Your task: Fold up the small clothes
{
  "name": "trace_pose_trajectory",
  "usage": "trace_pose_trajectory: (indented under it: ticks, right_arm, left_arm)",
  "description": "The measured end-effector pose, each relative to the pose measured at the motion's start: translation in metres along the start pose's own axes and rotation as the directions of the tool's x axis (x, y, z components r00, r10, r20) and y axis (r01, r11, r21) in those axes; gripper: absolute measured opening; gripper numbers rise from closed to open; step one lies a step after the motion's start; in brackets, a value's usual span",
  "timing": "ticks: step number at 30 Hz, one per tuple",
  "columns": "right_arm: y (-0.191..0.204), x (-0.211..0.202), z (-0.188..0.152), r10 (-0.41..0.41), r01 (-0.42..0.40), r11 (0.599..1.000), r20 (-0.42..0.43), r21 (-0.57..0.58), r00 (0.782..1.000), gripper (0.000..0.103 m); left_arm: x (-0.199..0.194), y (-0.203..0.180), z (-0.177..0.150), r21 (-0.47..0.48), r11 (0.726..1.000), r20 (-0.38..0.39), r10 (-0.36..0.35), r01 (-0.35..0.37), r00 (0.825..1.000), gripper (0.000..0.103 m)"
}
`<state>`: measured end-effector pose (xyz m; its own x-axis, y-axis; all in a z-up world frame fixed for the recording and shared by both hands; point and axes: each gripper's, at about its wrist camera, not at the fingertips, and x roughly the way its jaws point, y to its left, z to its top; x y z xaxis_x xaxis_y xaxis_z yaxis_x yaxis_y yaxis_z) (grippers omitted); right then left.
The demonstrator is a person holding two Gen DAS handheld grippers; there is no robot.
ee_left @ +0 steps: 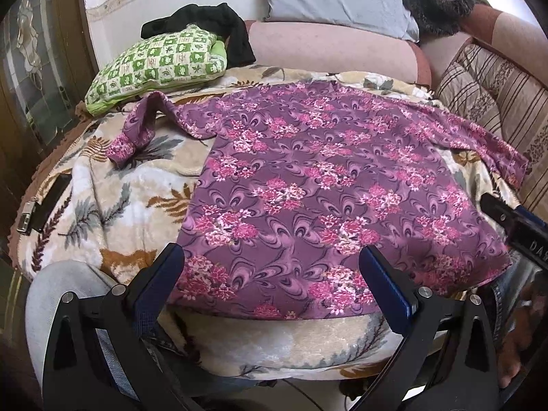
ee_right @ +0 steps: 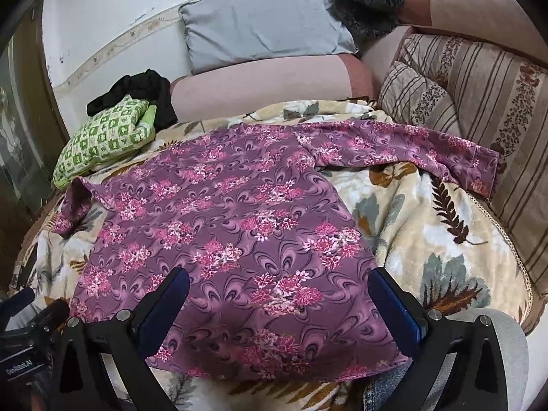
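Floral blouse (ee_left: 325, 185) lying flat on leaf-patterned blanket (ee_left: 113, 198).
Left tool (ee_left: 270, 267) and right tool (ee_right: 279, 291) are hovering apart over its hem, gripping nothing.

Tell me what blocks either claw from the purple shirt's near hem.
Nothing visible. The left claw and right claw are both open over the purple floral shirt, spread flat on the leaf-print blanket.

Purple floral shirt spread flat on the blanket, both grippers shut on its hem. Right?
Not quite. The shirt is spread on the blanket, but both grippers are open and hold nothing: the left gripper in the left wrist view, the right gripper in the right wrist view.
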<state>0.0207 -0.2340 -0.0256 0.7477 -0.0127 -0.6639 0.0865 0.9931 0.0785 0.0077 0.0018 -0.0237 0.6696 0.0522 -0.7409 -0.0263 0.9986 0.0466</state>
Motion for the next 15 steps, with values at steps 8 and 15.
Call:
trace_pose_trajectory:
  ticks: [8,15]
  right_arm:
    - [-0.018,-0.015,0.016,0.015,-0.015,0.999,-0.012,0.046,1.0,0.103]
    - [-0.01,-0.031,0.029,0.019,-0.019,0.999,-0.002,0.043,1.0,0.103]
  left_arm:
    - [-0.003,-0.003,0.006,0.001,1.0,-0.013,0.018,-0.018,1.0,0.103]
    - [-0.009,-0.007,0.012,0.002,1.0,-0.005,0.009,-0.009,1.0,0.103]
